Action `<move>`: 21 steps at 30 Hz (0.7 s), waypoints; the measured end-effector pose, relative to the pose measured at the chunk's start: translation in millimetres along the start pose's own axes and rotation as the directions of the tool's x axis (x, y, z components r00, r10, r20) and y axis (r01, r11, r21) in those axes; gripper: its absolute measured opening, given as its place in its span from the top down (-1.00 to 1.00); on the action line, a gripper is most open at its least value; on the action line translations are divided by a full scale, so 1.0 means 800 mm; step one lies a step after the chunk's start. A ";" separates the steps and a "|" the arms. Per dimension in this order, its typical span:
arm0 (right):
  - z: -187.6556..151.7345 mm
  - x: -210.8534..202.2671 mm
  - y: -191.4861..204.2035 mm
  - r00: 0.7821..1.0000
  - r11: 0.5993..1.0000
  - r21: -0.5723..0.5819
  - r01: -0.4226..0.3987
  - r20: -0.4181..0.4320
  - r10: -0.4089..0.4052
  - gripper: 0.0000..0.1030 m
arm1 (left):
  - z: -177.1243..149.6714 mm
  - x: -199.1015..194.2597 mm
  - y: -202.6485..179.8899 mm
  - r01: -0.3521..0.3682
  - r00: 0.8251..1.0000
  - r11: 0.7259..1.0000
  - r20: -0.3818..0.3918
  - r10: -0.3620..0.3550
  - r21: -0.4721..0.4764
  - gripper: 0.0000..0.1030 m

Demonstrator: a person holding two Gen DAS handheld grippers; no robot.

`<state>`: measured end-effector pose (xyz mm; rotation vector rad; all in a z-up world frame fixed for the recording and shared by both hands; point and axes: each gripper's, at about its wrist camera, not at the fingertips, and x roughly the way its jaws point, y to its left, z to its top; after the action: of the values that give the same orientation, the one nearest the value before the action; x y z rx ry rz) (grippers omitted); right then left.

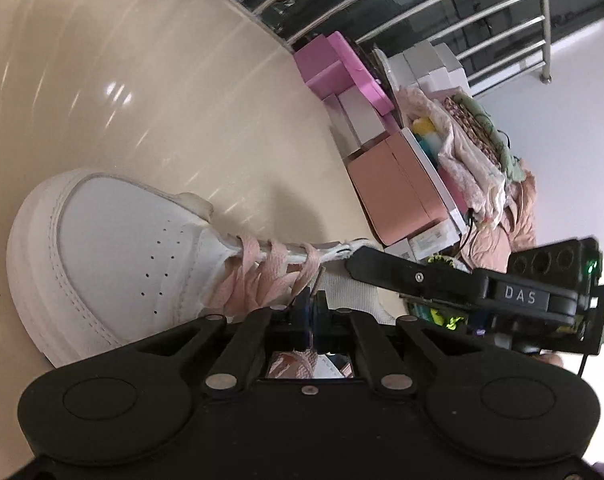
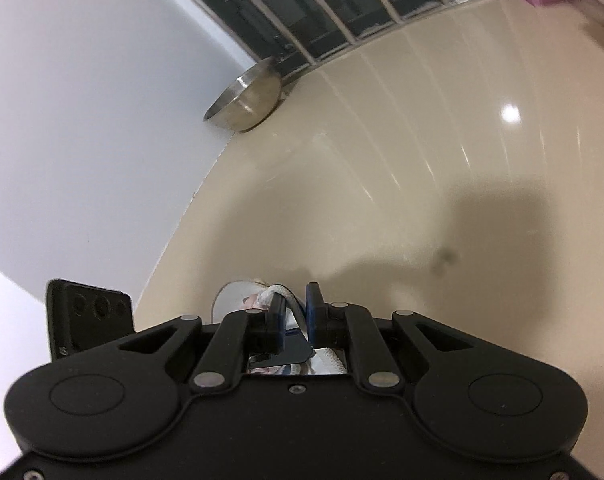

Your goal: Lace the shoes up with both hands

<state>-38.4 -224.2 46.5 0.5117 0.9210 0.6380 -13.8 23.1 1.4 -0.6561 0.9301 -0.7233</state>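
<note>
My left gripper (image 1: 312,300) is pinched tight on the flat pink lace (image 1: 257,276), right at the upper eyelets of the white leather sneaker (image 1: 101,256) on the glossy beige floor (image 1: 141,80), probably to keep tension. My right gripper (image 2: 295,312), jaws narrow, has the white knit collar edge (image 2: 275,294) between them, likely steadying the shoe; whether the pads press it I can't tell.

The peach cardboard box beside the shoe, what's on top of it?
Folded patterned fabrics pile on the peach cardboard box, with something yellow and teal tucked among them. What the box holds is hidden.
</note>
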 end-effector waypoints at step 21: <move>-0.010 0.005 0.002 0.999 1.000 0.016 -0.018 0.047 0.017 0.80 | 0.027 0.008 -0.002 -0.001 0.995 1.000 -0.098 0.003 0.026 0.92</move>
<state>-43.9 -219.0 40.8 0.5477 0.8789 0.6323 6.8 21.3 9.3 -0.6005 1.0098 -0.7703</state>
